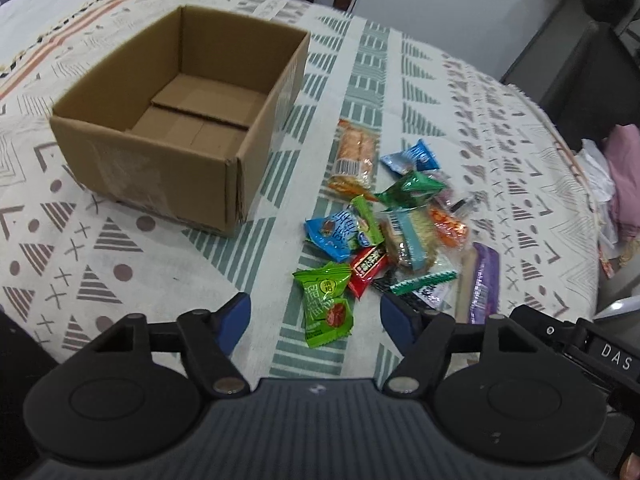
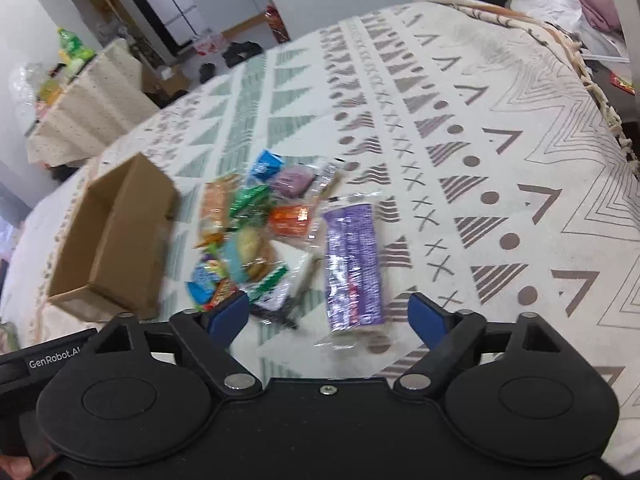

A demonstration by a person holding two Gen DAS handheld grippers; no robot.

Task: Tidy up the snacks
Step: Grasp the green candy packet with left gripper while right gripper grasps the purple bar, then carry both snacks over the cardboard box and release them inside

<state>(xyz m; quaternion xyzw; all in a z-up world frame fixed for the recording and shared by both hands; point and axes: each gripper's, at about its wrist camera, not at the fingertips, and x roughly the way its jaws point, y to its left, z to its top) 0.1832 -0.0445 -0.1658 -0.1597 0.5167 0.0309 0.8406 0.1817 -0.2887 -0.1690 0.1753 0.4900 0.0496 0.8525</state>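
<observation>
Over snack pile (image 1: 384,232) beside box (image 1: 180,120): both grippers' fingers apart, empty.

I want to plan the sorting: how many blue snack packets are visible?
2. One blue packet lies at the pile's edge nearest the cardboard box; the other at its far end. More may be buried.

Matt cardboard box (image 1: 176,120), glossy plastic wrappers (image 1: 326,308), woven cloth (image 1: 120,264)

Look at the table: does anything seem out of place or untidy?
Yes. The snack packets lie in a jumbled, overlapping heap on the patterned tablecloth, beside the cardboard box, which holds nothing. A purple wafer pack lies apart at the heap's edge.
</observation>
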